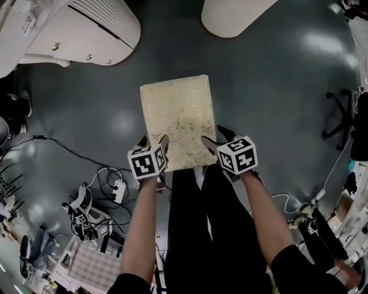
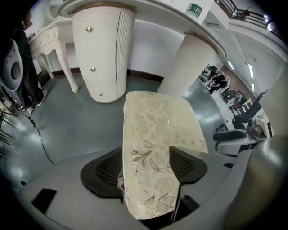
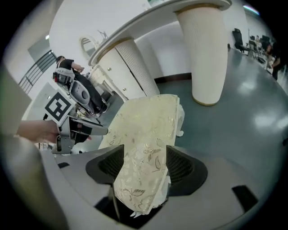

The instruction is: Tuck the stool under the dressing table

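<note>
The stool (image 1: 177, 118) has a cream cushion with a gold leaf pattern and stands on the grey floor just in front of me. Beyond it is the white dressing table, with one fluted pedestal (image 1: 98, 28) at the left and another (image 1: 236, 14) at the right. My left gripper (image 1: 154, 142) straddles the cushion's near left corner, and my right gripper (image 1: 217, 138) straddles the near right corner. In the left gripper view (image 2: 144, 166) and the right gripper view (image 3: 140, 168) the cushion's edge lies between open jaws. The stool's legs are hidden.
Cables and a power strip (image 1: 117, 188) lie on the floor at the lower left, with more gear (image 1: 86, 221) beside them. A black office chair base (image 1: 339, 123) stands at the right. A gap of grey floor (image 1: 172, 51) separates the stool from the two pedestals.
</note>
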Demonstrator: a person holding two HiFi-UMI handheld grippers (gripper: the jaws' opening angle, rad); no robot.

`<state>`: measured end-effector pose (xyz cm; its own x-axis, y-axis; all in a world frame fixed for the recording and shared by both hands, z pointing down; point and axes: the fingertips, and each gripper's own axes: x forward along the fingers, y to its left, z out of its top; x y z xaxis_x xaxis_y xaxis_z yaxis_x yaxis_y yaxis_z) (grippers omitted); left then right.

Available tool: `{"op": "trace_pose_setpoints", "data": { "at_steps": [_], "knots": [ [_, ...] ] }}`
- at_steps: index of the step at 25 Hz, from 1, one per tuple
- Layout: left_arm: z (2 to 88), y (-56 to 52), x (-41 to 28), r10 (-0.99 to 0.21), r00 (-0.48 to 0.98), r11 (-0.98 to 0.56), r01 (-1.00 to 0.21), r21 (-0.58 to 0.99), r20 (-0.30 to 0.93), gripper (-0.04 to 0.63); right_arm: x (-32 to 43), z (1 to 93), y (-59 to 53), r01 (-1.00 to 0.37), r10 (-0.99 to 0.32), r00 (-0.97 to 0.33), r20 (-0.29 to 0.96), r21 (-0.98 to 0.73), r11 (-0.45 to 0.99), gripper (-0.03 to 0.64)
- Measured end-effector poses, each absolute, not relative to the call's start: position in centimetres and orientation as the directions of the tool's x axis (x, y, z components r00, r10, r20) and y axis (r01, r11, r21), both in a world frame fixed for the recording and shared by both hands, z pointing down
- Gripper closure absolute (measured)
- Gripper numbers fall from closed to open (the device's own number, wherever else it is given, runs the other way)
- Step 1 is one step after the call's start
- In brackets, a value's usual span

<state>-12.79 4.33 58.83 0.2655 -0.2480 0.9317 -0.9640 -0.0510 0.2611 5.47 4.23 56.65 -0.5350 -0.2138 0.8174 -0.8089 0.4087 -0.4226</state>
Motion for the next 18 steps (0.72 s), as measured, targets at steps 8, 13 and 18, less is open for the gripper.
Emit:
{"op": "trace_pose_setpoints", "data": {
  "at_steps": [8,13,18],
  "knots": [
    [61.1,3.8,-13.9,-0.186,0.456,-0.044,-0.889,0.456,0.870,0.164,6.7,61.1,3.6,-0.771,-0.157,-0.630,0.760,-0.589,0.244,0.319],
    [62.7,4.3,-13.2,-0.093,0.581,-0.082,-0.814,0.575,0.809,0.141,6.4,63.0,3.9,-0.708,-0.096,-0.703,0.704,-0.683,0.178,0.310],
    [64.1,4.6,-12.5,-0.049,0.630,-0.083,-0.776,0.625,0.775,0.140,5.4,63.7,4.0,-0.642,-0.073,-0.766,0.639,-0.754,0.140,0.310]
  ]
}}
